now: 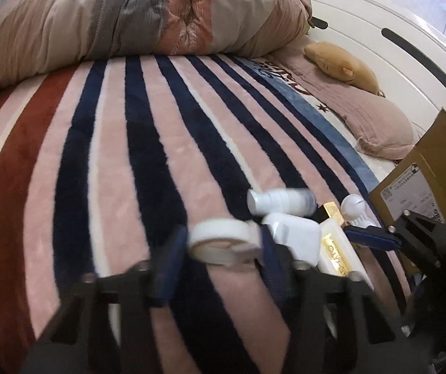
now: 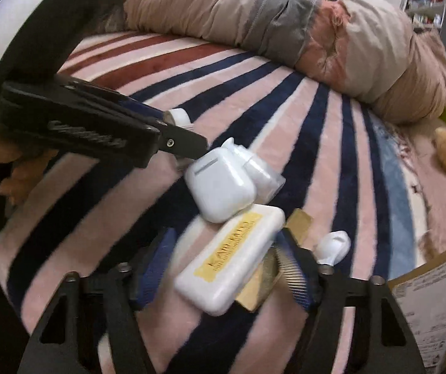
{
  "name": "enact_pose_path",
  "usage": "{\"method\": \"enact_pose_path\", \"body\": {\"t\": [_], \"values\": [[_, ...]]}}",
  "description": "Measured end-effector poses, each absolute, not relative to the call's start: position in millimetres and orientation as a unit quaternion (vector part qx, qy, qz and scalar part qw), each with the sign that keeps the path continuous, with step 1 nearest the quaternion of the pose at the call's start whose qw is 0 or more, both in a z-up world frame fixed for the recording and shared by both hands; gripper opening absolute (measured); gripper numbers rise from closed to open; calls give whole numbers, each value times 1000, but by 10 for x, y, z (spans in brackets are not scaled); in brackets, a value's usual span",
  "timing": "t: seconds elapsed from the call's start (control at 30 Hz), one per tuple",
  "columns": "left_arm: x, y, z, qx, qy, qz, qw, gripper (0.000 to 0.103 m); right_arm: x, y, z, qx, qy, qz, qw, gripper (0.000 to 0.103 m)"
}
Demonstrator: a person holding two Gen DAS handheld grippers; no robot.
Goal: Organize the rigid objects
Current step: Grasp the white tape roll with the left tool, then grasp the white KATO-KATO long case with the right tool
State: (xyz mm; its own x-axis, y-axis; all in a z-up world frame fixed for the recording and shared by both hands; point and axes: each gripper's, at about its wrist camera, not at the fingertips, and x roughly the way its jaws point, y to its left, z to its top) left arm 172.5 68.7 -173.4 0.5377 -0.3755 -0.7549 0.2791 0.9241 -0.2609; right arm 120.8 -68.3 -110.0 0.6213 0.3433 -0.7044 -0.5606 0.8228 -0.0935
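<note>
Striped blanket [image 1: 129, 155], left claw [image 1: 223, 246] around tape roll [image 1: 219, 240] (blurred).

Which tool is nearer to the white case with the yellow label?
Right. The right tool straddles the white case with the yellow label; the left tool, holding a white round jar, is beside the pile.

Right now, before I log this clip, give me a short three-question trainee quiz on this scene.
1. True or false: the left gripper has a round white jar between its fingers.
2. What lies between the right gripper fingers? A) earbud case B) white box with yellow label C) spray bottle
3. Fill in: the items lie on a ____ blanket.

Key: 1 true. 2 B, the white box with yellow label; the earbud case lies beyond it. 3 striped; the striped blanket.
</note>
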Motion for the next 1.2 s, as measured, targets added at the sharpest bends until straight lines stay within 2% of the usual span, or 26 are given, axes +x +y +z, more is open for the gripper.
{"method": "enact_pose_path", "body": {"t": [0.03,0.17,0.57,0.87,0.97,1.07,1.2], "values": [[1719,688,-1732,-54,442,-187,876,40,1196,-702,-1094,-161,346,245,891,41],[1635,705,-1681,-47,445,-185,875,40,1215,-819,-1051,-129,353,262,889,36],[1073,869,-1443,-34,493,-198,847,40,1236,-825,-1086,-29,408,339,847,35],[1083,873,-1687,-55,498,-194,844,39,1295,-853,-1106,29,410,328,850,34],[1097,884,-1717,-63,496,-191,845,39,1317,-828,-1086,24,411,310,857,26],[1074,922,-1696,-70,489,-192,848,39,1306,-873,-1065,36,422,328,845,13],[1041,963,-1672,-76,489,-189,848,39,1194,-971,-1026,59,435,365,821,13]]}}
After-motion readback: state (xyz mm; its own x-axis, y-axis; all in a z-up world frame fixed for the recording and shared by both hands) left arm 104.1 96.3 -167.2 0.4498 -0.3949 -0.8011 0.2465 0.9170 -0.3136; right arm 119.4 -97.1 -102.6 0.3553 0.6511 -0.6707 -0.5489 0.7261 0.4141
